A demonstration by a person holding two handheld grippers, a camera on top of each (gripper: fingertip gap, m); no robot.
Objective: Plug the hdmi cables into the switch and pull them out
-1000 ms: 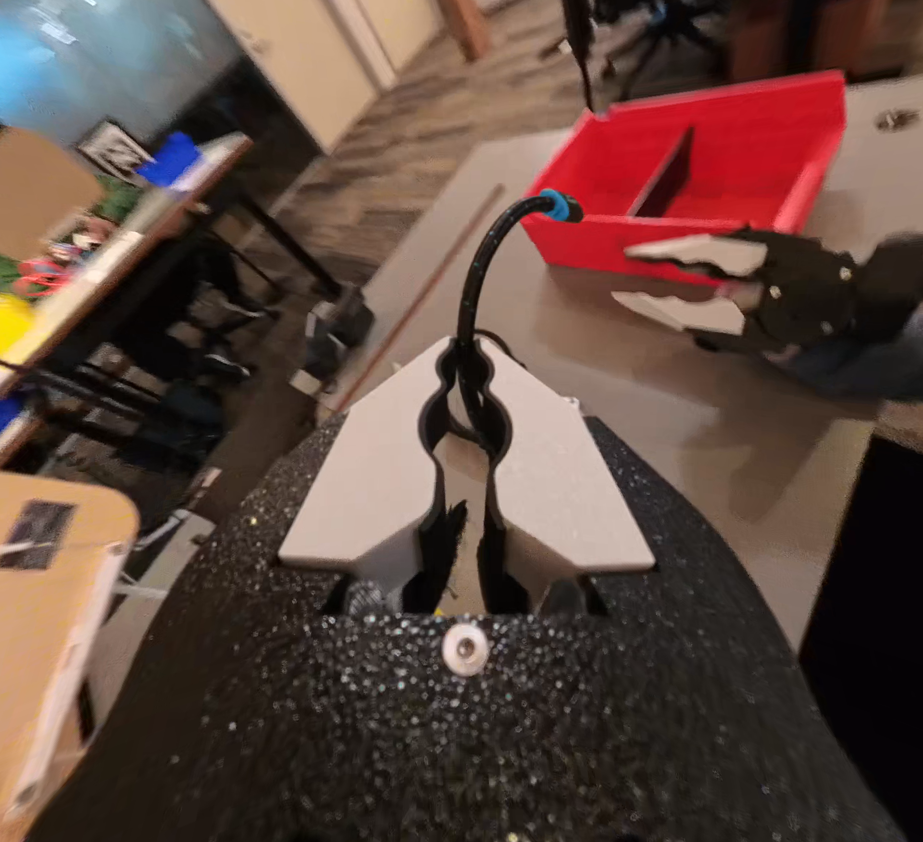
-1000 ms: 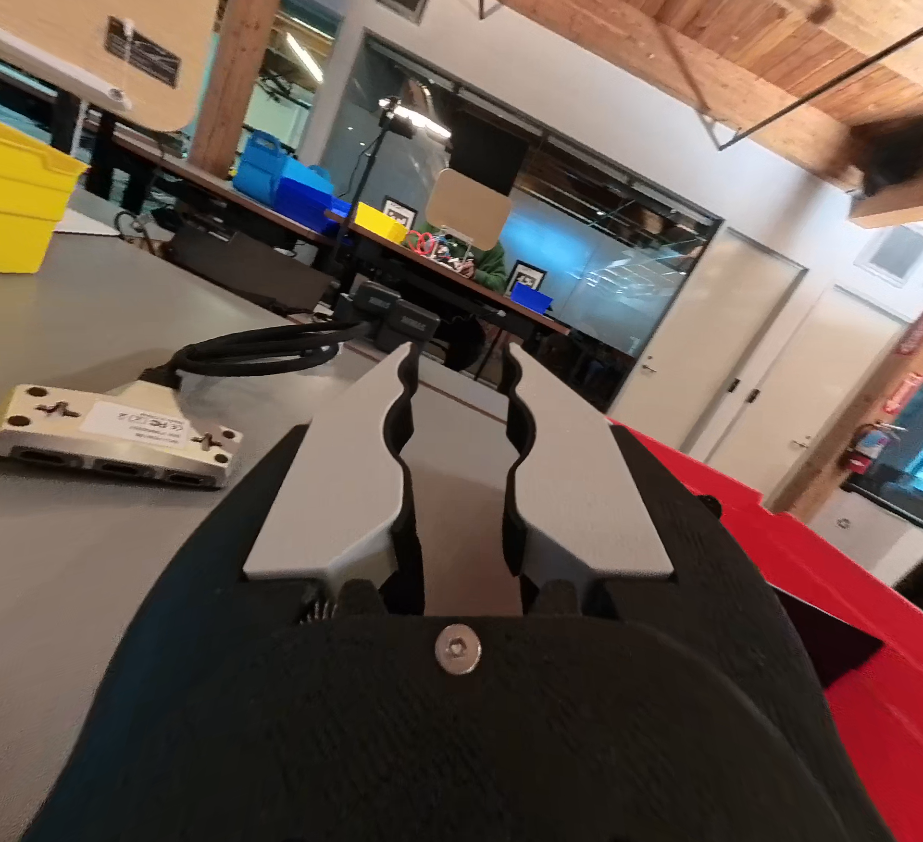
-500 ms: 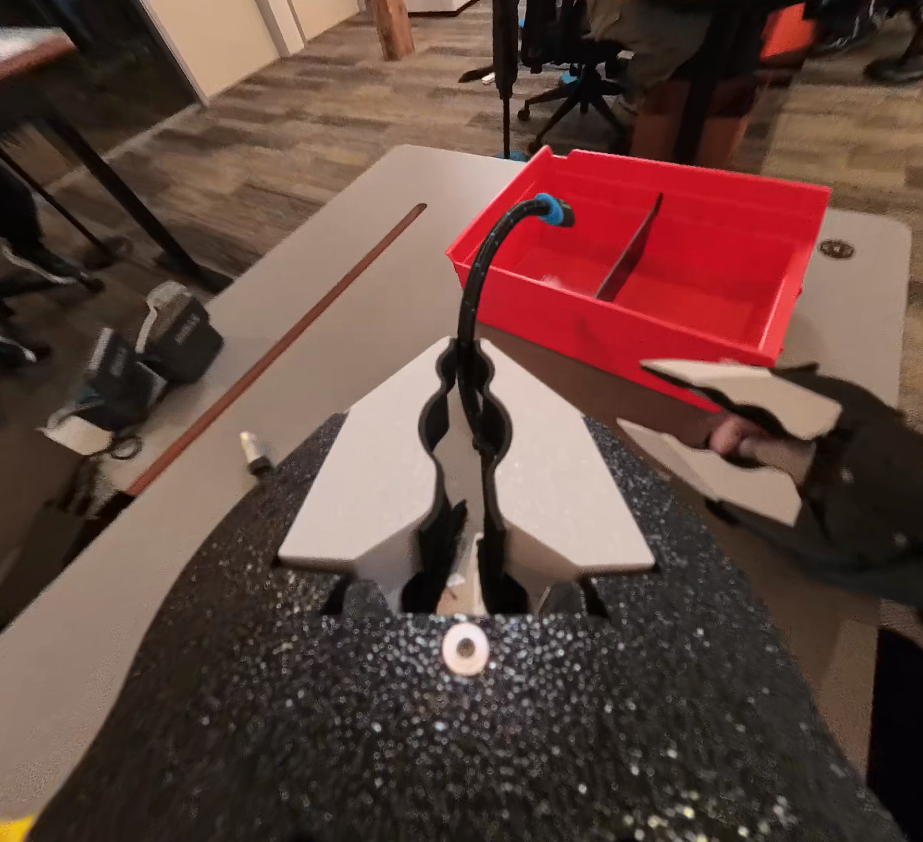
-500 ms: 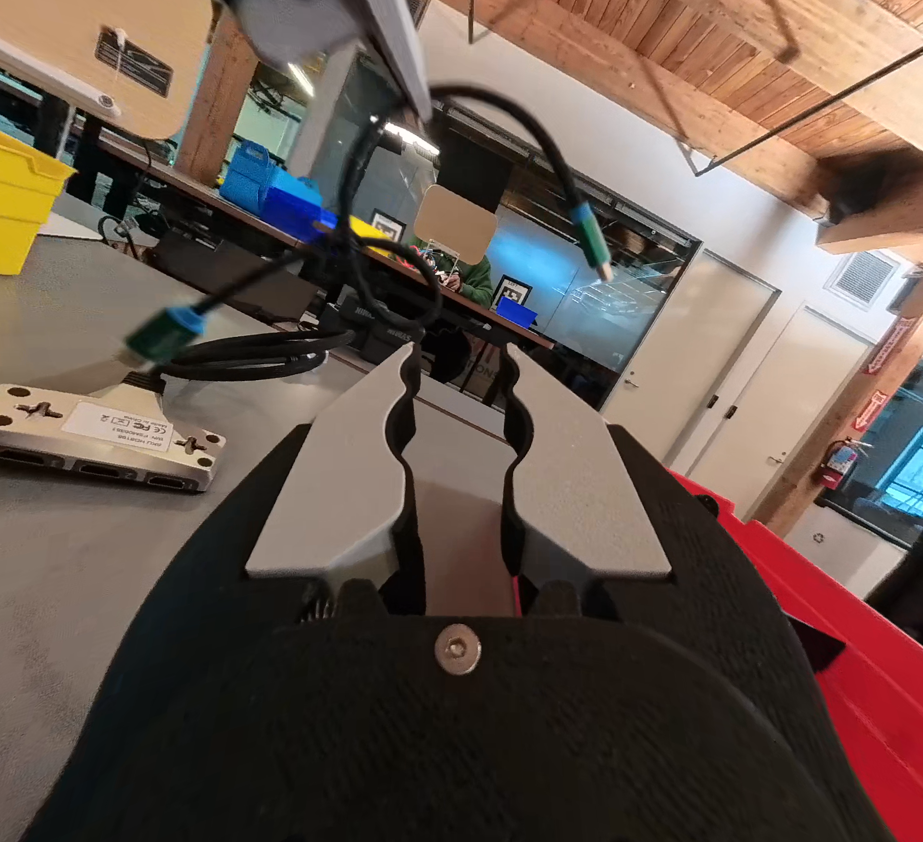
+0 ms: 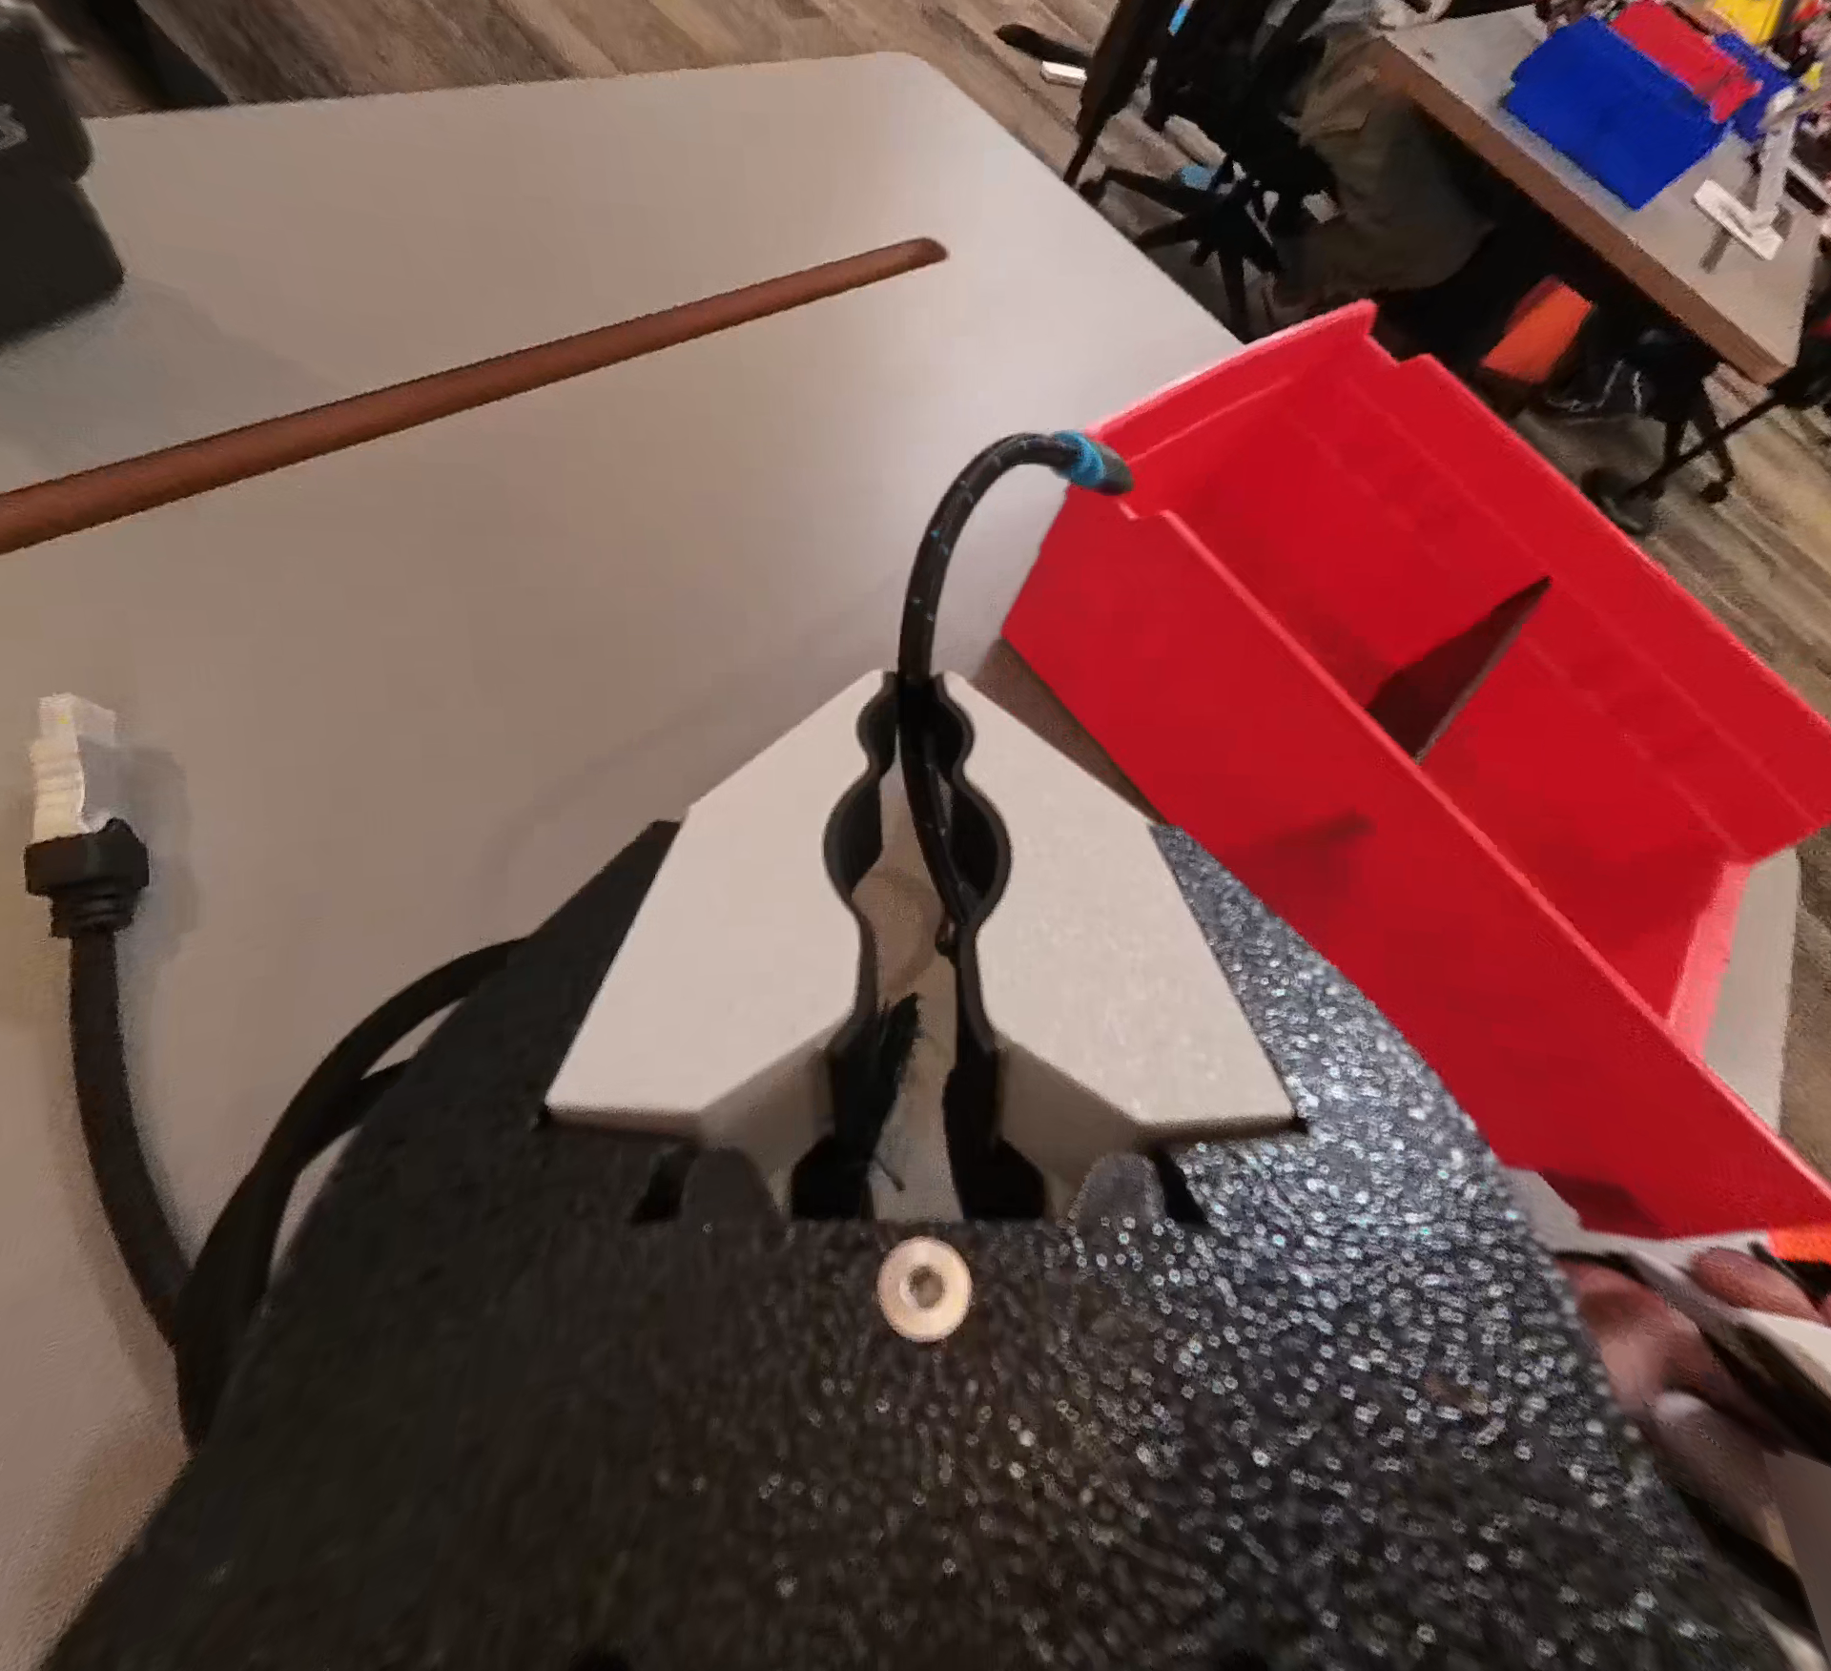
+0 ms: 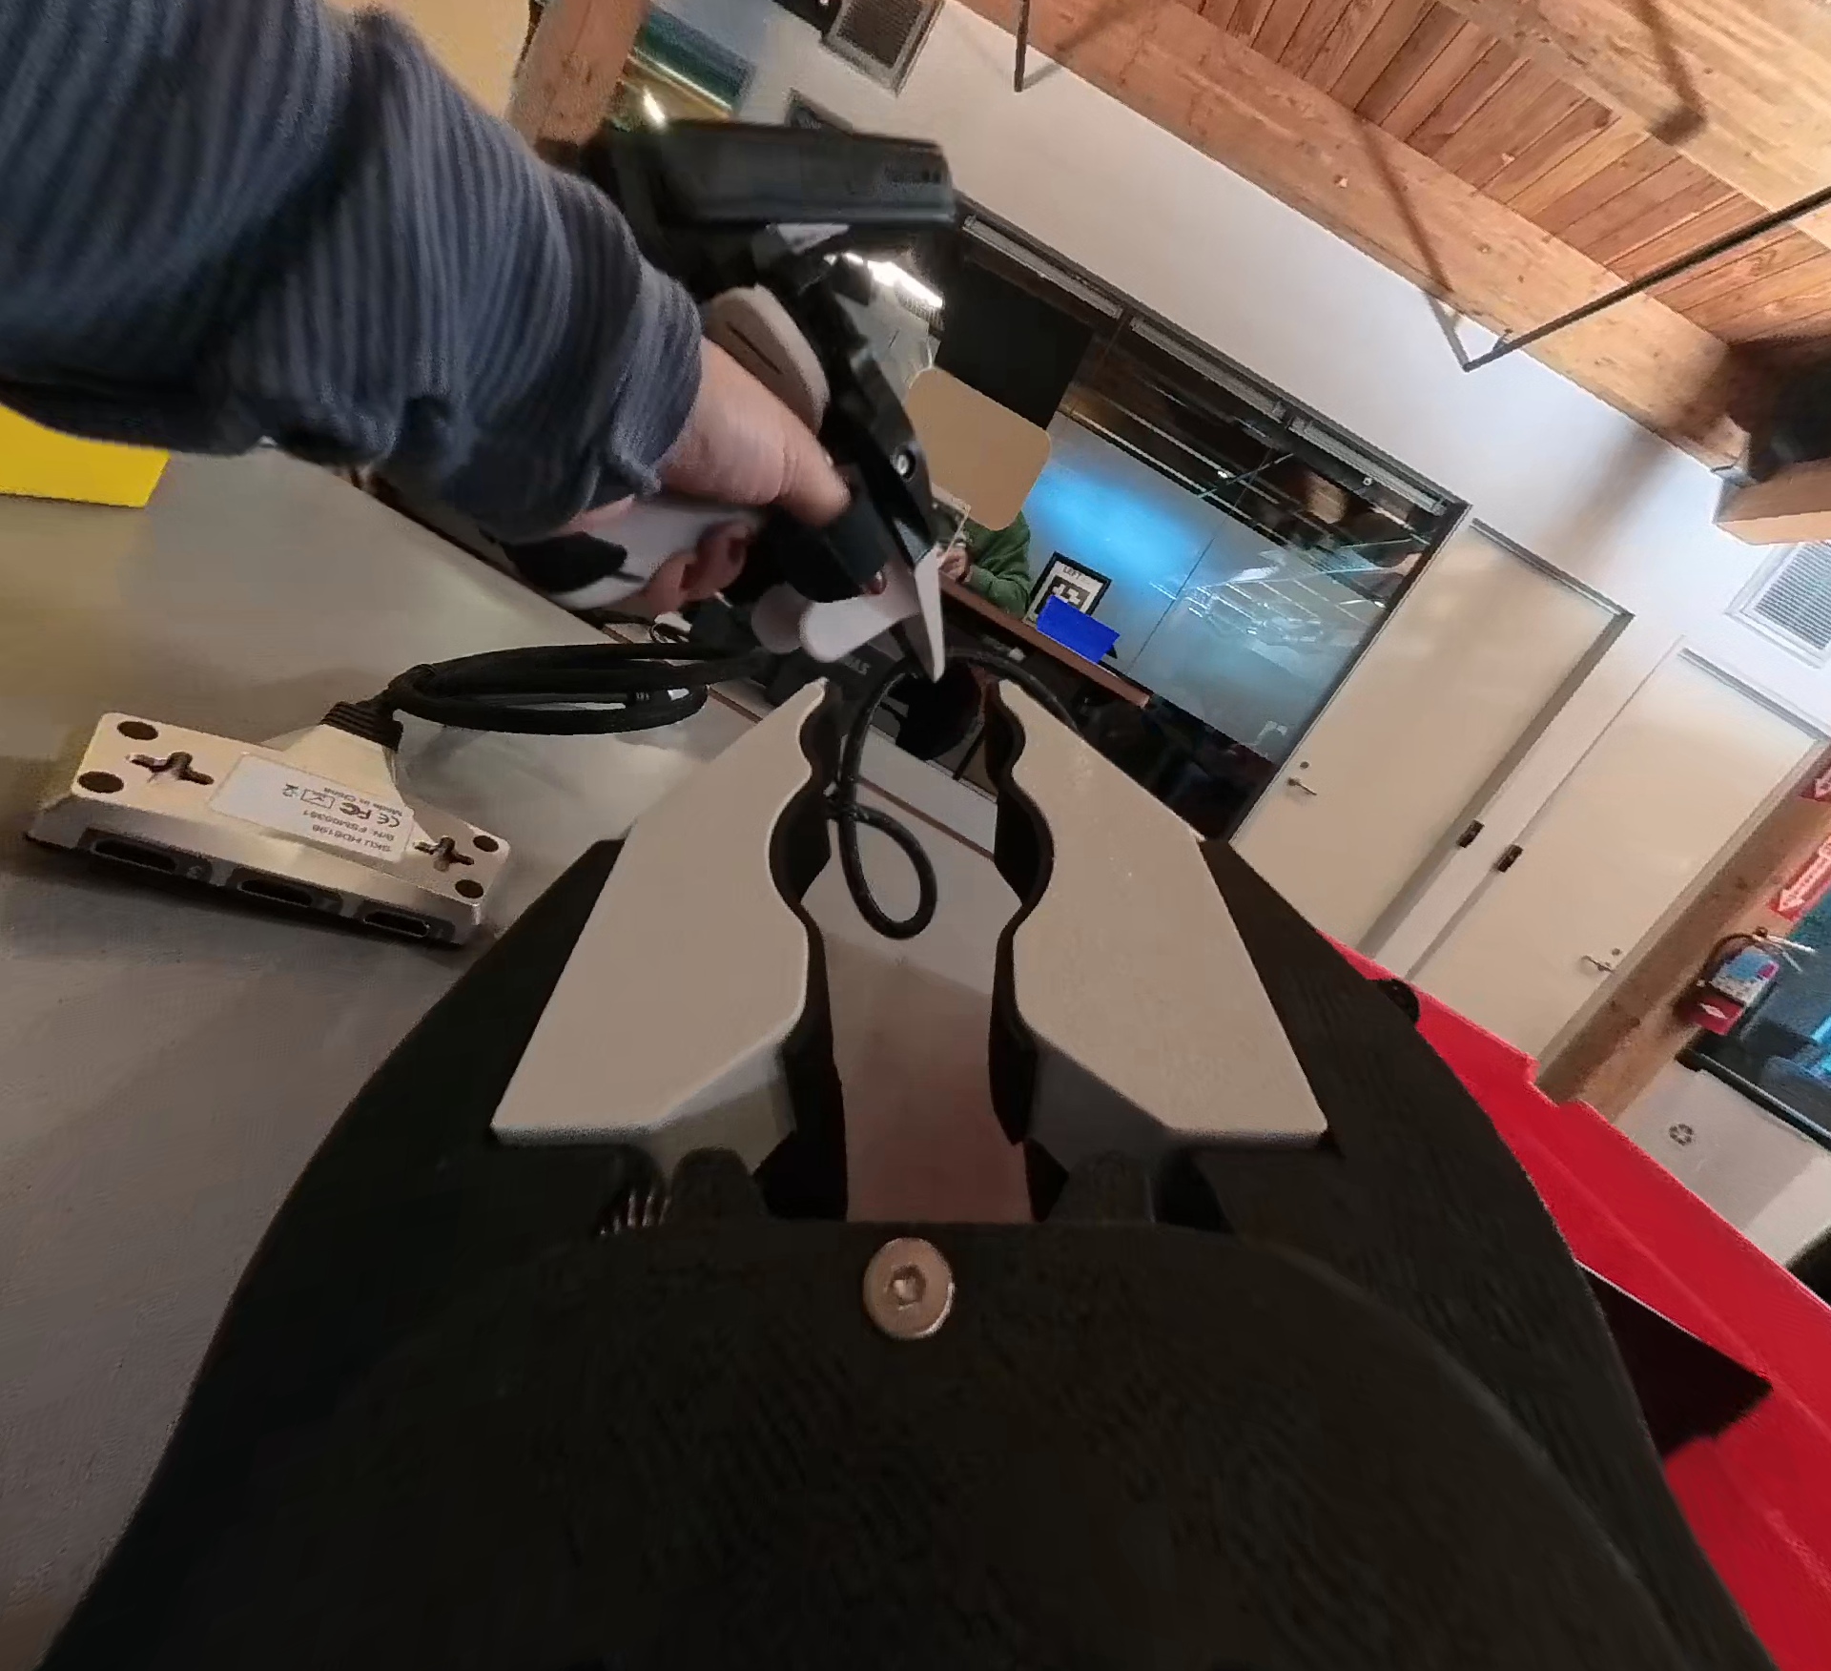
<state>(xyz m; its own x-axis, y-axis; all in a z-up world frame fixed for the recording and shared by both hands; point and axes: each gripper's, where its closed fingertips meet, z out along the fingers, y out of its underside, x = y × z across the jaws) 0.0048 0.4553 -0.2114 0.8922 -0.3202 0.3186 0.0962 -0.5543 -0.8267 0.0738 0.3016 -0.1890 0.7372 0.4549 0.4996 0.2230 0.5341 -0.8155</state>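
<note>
My left gripper (image 5: 912, 682) is shut on a thin black HDMI cable (image 5: 926, 593). The cable arcs up to its blue-banded plug (image 5: 1090, 466), which hangs near the corner of a red bin (image 5: 1387, 732). In the right wrist view the left gripper (image 6: 921, 633), held by a hand in a grey-blue sleeve, hangs just ahead of my right gripper (image 6: 910, 702). The right gripper is open. A loop of the thin cable (image 6: 882, 870) hangs between its fingers; I cannot tell whether it touches them. The silver HDMI switch (image 6: 268, 831) lies on the grey table (image 6: 198, 1078) to the left, its ports facing me.
A thick black braided cable with a pale connector (image 5: 64, 771) lies on the table at the left. A brown slot (image 5: 495, 385) crosses the tabletop. The switch's own black cable (image 6: 555, 692) coils behind it. The red bin (image 6: 1635, 1277) stands close on the right. People sit at tables beyond. Some 15 cm of space lies between my two pairs of fingers. My right tips are roughly 15 cm from the silver HDMI switch (image 6: 268, 831).
My left gripper has swung down and across with the cable and now sits right in front of the right gripper. The cable loop now hangs between the open right fingers.
</note>
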